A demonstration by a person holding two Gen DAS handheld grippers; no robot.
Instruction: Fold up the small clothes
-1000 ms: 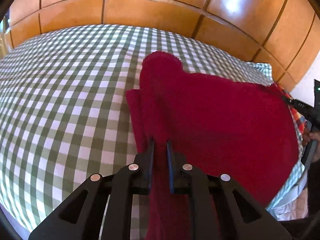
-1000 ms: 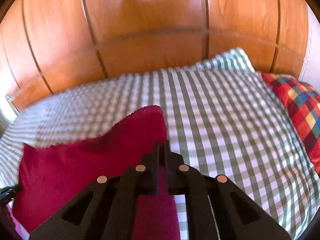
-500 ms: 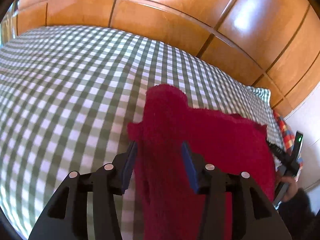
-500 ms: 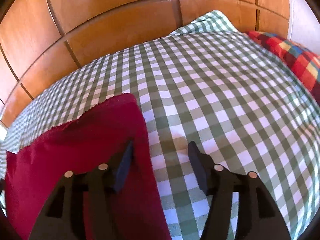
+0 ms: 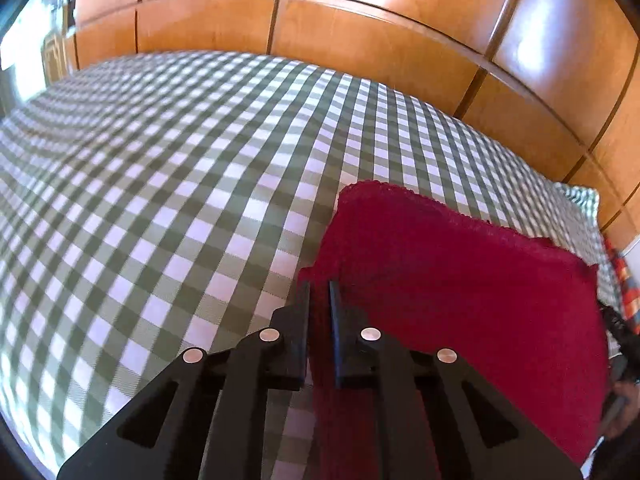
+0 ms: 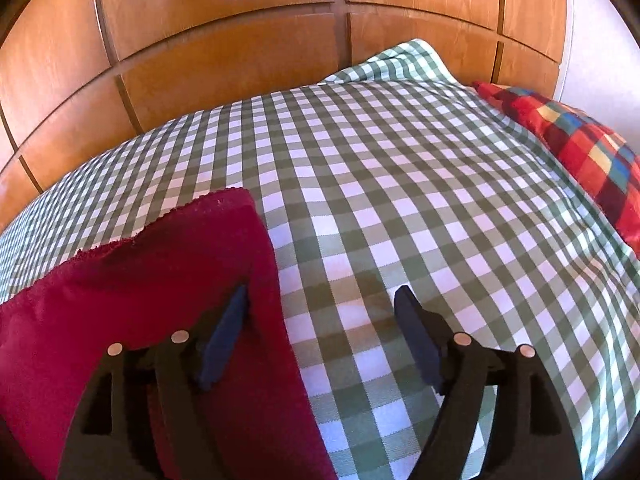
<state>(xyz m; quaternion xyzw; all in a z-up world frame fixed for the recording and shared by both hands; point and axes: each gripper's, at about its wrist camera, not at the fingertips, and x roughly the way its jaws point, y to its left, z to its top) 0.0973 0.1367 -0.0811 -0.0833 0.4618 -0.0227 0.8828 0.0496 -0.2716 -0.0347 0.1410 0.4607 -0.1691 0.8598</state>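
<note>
Lying flat on a bed under a green-and-white checked cover (image 5: 180, 184), the red cloth (image 5: 460, 280) is spread toward the near right of the left wrist view, with its far edge slightly ragged. The left gripper (image 5: 319, 300) has its fingers closing to a narrow slit, and a fold at the cloth's left edge runs up between them, pinched there. In the right wrist view the same red cloth (image 6: 140, 300) fills the near left. The right gripper (image 6: 320, 312) has its fingers opening wide: the left finger sits over the cloth's right edge, the right one over the bare checked cover (image 6: 400, 200), and nothing is clamped between them. A red plaid pillow (image 6: 580, 152) lies at the far right, against the wooden panelled wall (image 6: 240, 40).
</note>
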